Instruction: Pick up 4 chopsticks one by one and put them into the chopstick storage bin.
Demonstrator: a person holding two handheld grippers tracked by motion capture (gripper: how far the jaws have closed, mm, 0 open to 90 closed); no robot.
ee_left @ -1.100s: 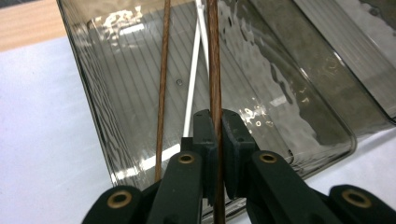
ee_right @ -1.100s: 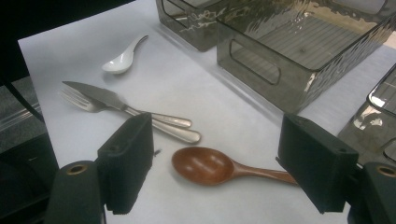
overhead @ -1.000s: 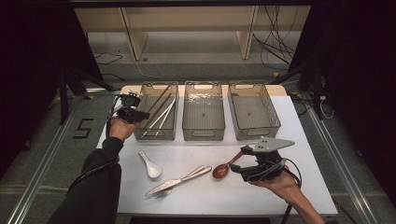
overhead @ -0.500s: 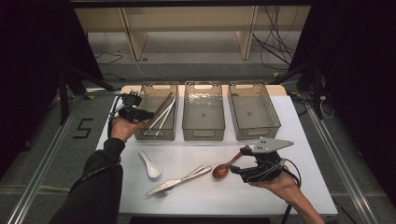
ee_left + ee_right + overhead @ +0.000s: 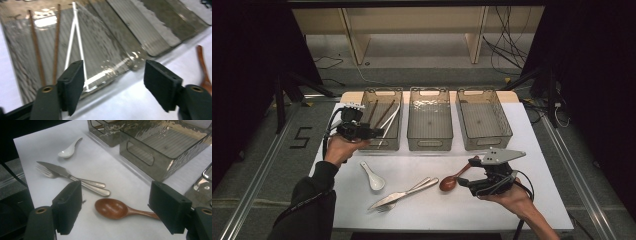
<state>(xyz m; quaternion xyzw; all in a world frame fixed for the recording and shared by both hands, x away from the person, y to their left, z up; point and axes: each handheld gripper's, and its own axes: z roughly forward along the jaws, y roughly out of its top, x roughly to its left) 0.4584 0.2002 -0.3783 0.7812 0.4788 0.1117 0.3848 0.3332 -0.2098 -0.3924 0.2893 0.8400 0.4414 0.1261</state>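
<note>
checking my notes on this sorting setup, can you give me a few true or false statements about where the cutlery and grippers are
1. The left bin holds brown and white chopsticks. True.
2. The wooden spoon lies in the middle bin. False: it lies on the table, between the open jaws of the right gripper.
3. The left gripper clamps a chopstick. False: its jaws have just been opening, with nothing between them.
4. The knife and fork lie together on the table. True.
5. The white spoon sits in the right bin. False: it lies on the table.
</note>
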